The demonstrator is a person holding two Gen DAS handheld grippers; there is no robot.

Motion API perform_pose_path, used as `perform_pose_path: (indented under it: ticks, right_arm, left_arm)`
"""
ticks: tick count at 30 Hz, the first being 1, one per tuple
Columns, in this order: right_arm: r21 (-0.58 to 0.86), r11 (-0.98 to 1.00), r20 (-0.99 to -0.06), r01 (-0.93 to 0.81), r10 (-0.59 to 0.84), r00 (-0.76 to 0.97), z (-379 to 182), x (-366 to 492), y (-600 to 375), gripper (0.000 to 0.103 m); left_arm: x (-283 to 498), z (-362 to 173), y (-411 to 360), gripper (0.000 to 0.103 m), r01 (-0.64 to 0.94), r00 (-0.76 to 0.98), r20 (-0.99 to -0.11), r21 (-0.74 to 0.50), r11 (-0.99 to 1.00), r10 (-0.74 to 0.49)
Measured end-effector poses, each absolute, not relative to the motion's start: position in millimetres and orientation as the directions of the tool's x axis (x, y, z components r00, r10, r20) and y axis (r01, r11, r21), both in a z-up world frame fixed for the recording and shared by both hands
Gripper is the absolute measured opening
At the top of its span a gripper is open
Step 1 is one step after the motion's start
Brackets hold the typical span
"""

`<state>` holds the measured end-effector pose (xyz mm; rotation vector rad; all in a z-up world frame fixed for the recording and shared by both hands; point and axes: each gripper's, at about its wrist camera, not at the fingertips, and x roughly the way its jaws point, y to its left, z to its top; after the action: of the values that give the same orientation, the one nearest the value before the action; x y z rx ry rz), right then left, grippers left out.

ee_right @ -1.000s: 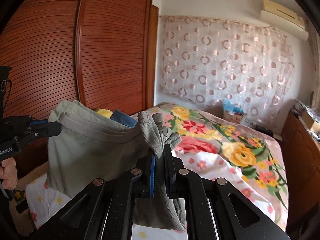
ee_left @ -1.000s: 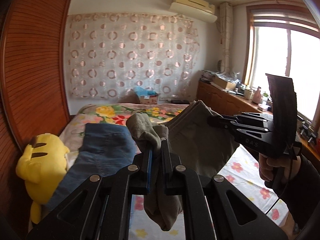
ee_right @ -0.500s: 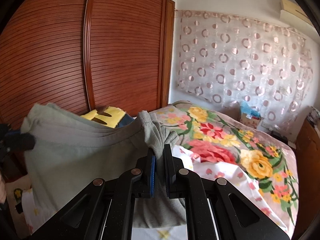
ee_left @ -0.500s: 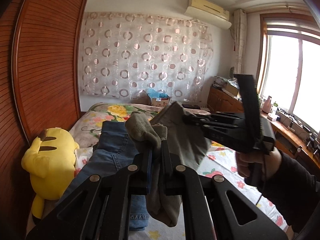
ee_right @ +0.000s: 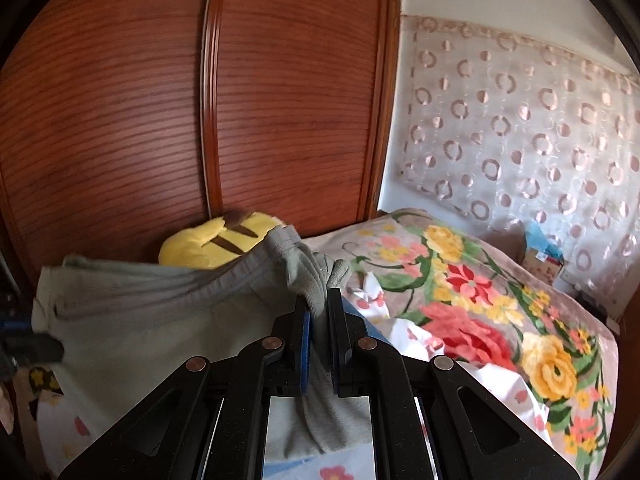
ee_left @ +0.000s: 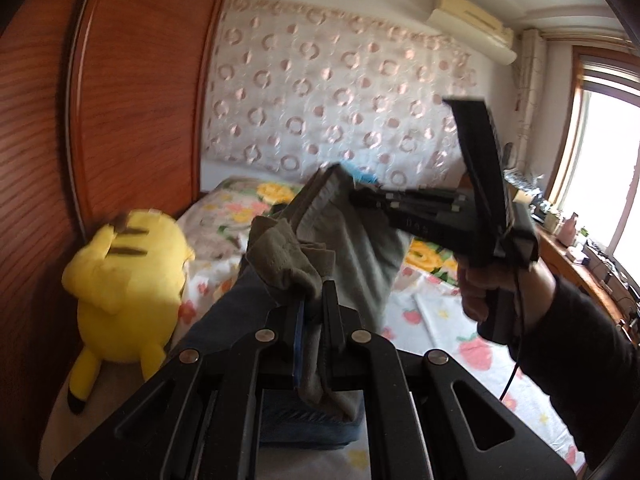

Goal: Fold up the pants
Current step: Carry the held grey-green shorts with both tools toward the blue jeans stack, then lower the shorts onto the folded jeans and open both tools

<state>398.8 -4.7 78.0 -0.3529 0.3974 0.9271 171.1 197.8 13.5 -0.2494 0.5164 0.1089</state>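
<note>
Grey-green pants point(ee_right: 152, 312) hang in the air between my two grippers, above the bed. My left gripper point(ee_left: 316, 300) is shut on a bunched corner of the pants point(ee_left: 288, 256). My right gripper point(ee_right: 318, 304) is shut on the other corner at the waistband. In the left wrist view the right gripper point(ee_left: 360, 200) holds the ribbed waistband up at mid-frame, close to the left one. In the right wrist view the left gripper point(ee_right: 28, 344) shows at the far left edge, its tips hidden by cloth.
Folded blue jeans point(ee_left: 240, 312) lie on the bed below the left gripper. A yellow plush toy point(ee_left: 124, 280) sits by the wooden wardrobe point(ee_right: 160, 120). A floral blanket point(ee_right: 480, 312) covers the bed. A cluttered wooden counter point(ee_left: 580, 256) runs under the window.
Both grippers have swung left toward the wardrobe with the pants. The two grippers have come closer together and the pants hang narrower between them.
</note>
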Motion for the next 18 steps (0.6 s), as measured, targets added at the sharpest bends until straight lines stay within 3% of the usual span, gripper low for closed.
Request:
perform_pose_path:
  ticks: [18]
  right_arm:
    - [-0.122,0.531,-0.568,-0.839,0.656,0.497,60,427,22,0.011]
  left_arm:
    - [169,-22,216,0.009,-0.245,0.813,-0.577,-0.225,0.943,0.074]
